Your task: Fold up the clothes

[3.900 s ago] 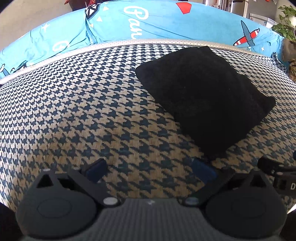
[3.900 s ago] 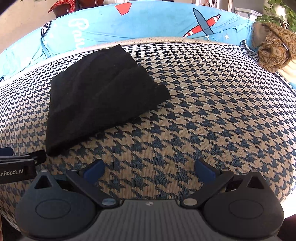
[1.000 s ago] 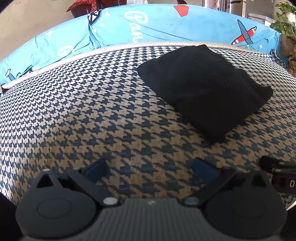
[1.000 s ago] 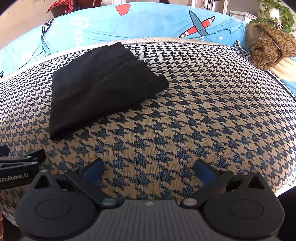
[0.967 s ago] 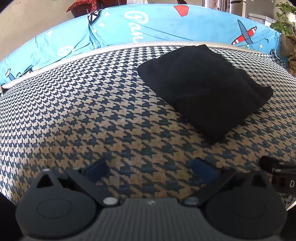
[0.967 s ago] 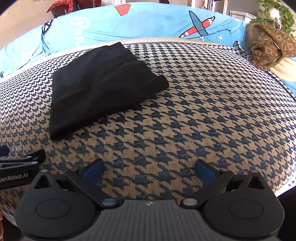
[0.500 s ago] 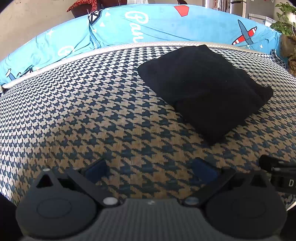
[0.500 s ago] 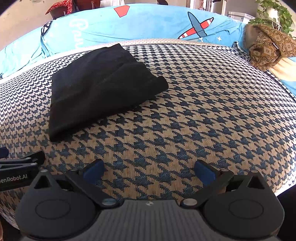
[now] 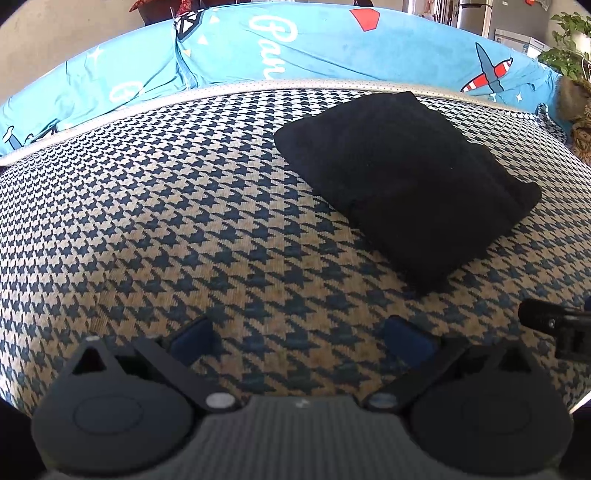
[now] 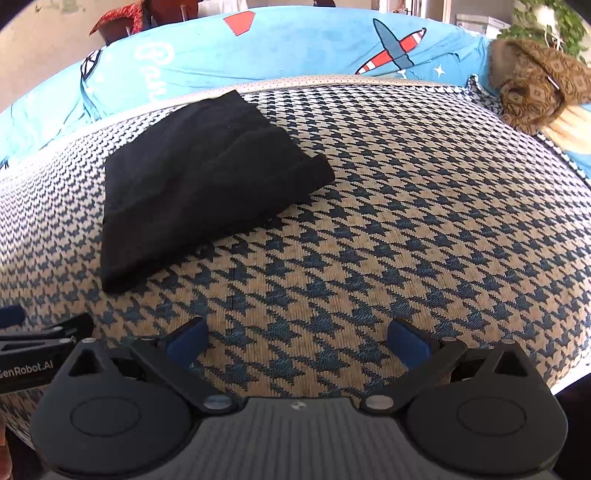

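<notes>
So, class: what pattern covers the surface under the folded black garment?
Navy-and-beige houndstooth cover, clearest in the right wrist view.

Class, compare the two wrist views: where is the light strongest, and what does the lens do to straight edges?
Left wrist view: the black folded cloth shows almost no detail; the blue bedding bows into an arc. Right wrist view: sunlight brightens the far right; the houndstooth cover bulges, fisheye distortion.

White lettering "GenRobot.AI", first letter cropped, on the left gripper [image 10: 26, 365] body. White script "Pan…" on the blue sheet [image 9: 273, 33]; remainder hidden.
</notes>
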`<state>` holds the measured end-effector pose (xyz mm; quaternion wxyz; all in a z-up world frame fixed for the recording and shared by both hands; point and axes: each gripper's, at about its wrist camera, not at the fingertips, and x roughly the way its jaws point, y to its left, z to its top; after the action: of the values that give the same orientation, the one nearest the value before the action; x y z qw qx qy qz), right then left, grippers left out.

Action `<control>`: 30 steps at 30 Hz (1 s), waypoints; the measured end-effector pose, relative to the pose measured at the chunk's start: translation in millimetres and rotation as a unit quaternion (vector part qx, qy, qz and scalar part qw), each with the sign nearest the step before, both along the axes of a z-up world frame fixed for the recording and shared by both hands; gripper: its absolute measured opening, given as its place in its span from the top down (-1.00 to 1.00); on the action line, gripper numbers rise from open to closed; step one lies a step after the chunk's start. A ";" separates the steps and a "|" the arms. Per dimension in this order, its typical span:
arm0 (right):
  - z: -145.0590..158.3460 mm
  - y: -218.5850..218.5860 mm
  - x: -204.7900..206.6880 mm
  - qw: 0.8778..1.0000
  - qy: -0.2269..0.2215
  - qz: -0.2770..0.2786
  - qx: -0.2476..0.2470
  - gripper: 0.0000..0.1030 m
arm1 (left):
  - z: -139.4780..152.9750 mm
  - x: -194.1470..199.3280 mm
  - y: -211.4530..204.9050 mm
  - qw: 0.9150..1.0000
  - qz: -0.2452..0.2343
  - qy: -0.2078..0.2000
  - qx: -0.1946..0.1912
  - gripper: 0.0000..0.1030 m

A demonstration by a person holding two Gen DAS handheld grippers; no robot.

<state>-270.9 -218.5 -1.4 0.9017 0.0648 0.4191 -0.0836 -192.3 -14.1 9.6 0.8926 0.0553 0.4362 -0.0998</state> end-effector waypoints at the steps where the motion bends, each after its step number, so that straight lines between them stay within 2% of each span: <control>1: 1.6 -2.6 0.5 1.000 -0.003 0.002 0.008 -1.00 | 0.1 2.3 0.4 1.000 0.001 0.002 -0.001 -1.00; 11: 11.5 -39.9 15.6 0.992 -0.020 -0.006 0.123 -1.00 | 1.1 32.4 5.6 1.000 0.011 0.016 -0.005 -1.00; 15: 12.8 -42.3 22.8 0.992 -0.016 0.004 0.126 -1.00 | 4.1 43.8 7.7 1.000 0.013 0.016 -0.014 -1.00; 18: 16.0 -42.6 27.1 0.992 -0.018 0.023 0.126 -0.91 | 10.7 54.6 9.8 0.999 0.005 0.017 -0.034 -1.00; 22: 24.1 -51.1 34.9 0.988 -0.029 0.047 0.145 -0.91 | 15.3 72.0 12.4 0.998 -0.016 0.031 -0.057 -1.00; 25: 30.0 -62.9 43.8 0.987 -0.035 0.045 0.150 -0.91 | 15.3 85.2 13.4 0.997 -0.019 0.036 -0.059 -1.00; 30: 26.3 -85.6 60.5 0.977 -0.020 0.046 0.208 -0.91 | 15.0 105.0 12.9 0.996 -0.029 0.046 -0.073 -1.00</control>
<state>-210.5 -304.1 24.9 0.8794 0.2338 0.4119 0.0483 -87.3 -1.2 24.6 0.8700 -0.0020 0.4664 -0.1601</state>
